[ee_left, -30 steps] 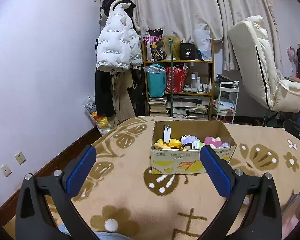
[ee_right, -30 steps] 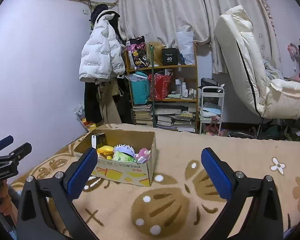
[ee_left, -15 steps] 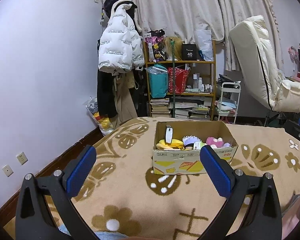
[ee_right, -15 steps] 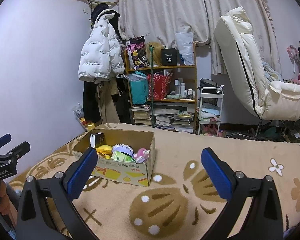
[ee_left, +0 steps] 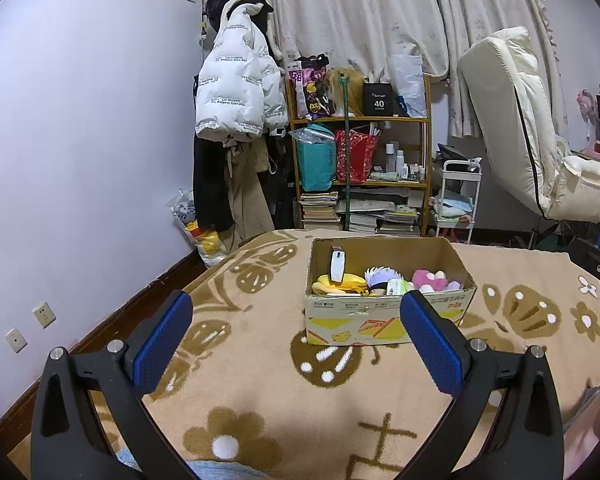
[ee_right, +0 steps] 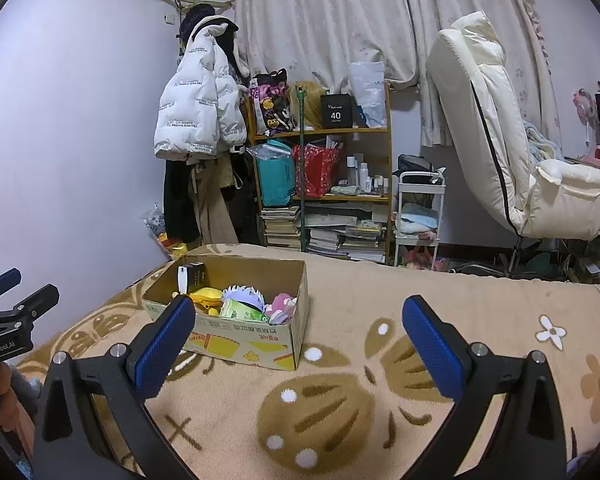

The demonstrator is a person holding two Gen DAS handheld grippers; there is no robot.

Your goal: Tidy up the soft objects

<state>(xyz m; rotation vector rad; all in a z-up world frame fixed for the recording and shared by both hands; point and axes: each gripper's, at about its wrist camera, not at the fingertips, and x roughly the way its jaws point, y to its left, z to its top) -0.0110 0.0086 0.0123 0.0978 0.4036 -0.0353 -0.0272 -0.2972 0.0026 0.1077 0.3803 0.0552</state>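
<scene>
The soft objects (ee_left: 384,280) lay heaped inside an open cardboard box (ee_left: 380,320), which stood on the bed (ee_left: 260,392) toward its far edge, on a tan blanket (ee_right: 380,380) patterned with brown butterflies and flowers. Beyond the bed's far edge a wooden shelf (ee_left: 360,160) crammed with bags, bottles and stacked books stood against the curtained wall, with a white puffer jacket (ee_left: 236,92) hanging to its left and a cream reclining chair (ee_left: 532,152) to its right.

Inside the box, from its left wall to its right, sat a yellow plush (ee_left: 340,284), a pale spiky-haired plush (ee_right: 244,296) and a pink plush (ee_left: 430,280); a green-and-white packet (ee_right: 240,312) lay at the near wall. A small white device (ee_left: 336,266) leaned upright against the box's far-left corner.

The left tongs (ee_left: 296,344) hung released over the bed's near edge, the blue pads (ee_left: 162,344) wide apart and gripping nothing, the box well ahead between them. The right tongs (ee_right: 300,352) were likewise spread and unladen, pointed at bare blanket to the right of the box, the left pad overlapping the box's near-left corner in view. In the right wrist view the left tongs appeared at the far left edge, gripped by a hand (ee_right: 4,400).
</scene>
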